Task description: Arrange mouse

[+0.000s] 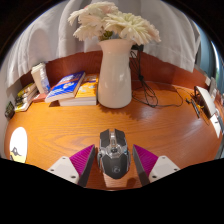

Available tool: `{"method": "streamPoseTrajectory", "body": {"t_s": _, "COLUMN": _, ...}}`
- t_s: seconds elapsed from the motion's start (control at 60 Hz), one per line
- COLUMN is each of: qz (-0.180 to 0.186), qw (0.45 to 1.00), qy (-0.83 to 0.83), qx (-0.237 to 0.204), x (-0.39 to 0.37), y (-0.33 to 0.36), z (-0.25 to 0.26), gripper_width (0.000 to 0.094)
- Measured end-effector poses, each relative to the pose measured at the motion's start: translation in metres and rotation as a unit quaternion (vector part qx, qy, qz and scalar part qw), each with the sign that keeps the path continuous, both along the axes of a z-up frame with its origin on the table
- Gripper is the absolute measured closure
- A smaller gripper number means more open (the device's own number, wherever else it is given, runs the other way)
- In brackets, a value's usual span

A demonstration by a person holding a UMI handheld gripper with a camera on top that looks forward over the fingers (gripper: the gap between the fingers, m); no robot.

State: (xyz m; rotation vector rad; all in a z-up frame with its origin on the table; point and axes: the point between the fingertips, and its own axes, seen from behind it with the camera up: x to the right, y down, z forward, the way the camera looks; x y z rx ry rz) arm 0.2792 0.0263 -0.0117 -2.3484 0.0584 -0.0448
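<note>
Mouse sits between the two pink pads of the gripper, its dark grey body pointing away toward a white vase of pale flowers that stands further back on the wooden tabletop. The pads lie close along its sides, but whether they press on it or merely flank it I cannot tell — the mouse may equally be resting on the wood with the jaws about it.

As for progress, the mouse has been reached and is at least framed for a grasp; by my reading, the arranging itself — setting it in its proper spot and letting go — is not yet shown as done.

The gripper is held low and nearly level with the tabletop, aimed straight ahead at the vase, so the fingers run along the wood.

Behind and to the left of the vase lies a stack of books; a thin dark cable trails on the right, near some small items too unclear to name.
</note>
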Motion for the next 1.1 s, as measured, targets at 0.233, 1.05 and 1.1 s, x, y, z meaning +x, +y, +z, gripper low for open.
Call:
{"method": "streamPoseTrajectory", "body": {"t_s": 0.233, "qz": 0.012, "qw": 1.0, "qy": 0.009, "qx": -0.002, "x": -0.001, "y": 0.018, "z": -0.002, "gripper_width": 0.045}}
{"method": "streamPoseTrajectory", "body": {"t_s": 1.05, "qz": -0.014, "qw": 0.987, "qy": 0.013, "qx": 0.161, "x": -0.21, "y": 0.034, "z": 0.272, "gripper_width": 0.0597}}
{"method": "streamPoseTrajectory", "body": {"t_s": 1.1, "qz": -0.002, "qw": 0.987, "qy": 0.02, "qx": 0.157, "x": -0.245, "y": 0.033, "z": 0.27, "gripper_width": 0.0596}}
